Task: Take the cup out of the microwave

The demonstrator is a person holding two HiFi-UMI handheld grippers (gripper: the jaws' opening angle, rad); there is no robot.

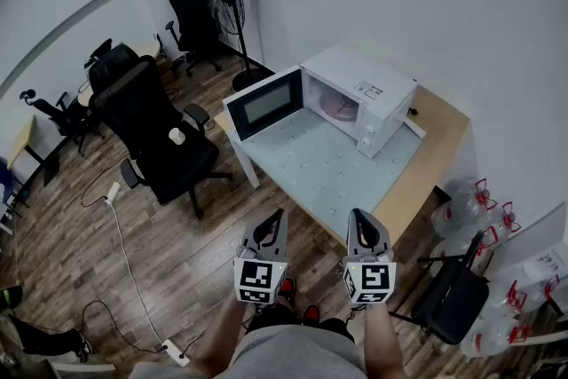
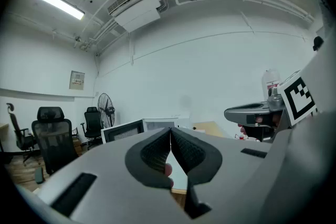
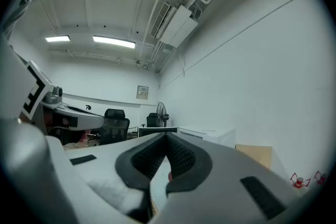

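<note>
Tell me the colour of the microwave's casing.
The microwave is white, shown best in the head view.

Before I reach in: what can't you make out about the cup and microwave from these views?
- Head view: the microwave cavity shows only a small pinkish shape, too small to call a cup.
- Left gripper view: the door and the left gripper hide the cavity.
- Right gripper view: the right gripper blocks the cavity.

inside the microwave [image 1: 359, 93] i see only a pinkish round shape [image 1: 340, 108], too small to tell whether it's the cup. in their own views my left tongs [image 2: 170, 134] and right tongs [image 3: 167, 137] block its cavity. the water bottles [image 1: 484, 209] run off the head view's right edge.
</note>
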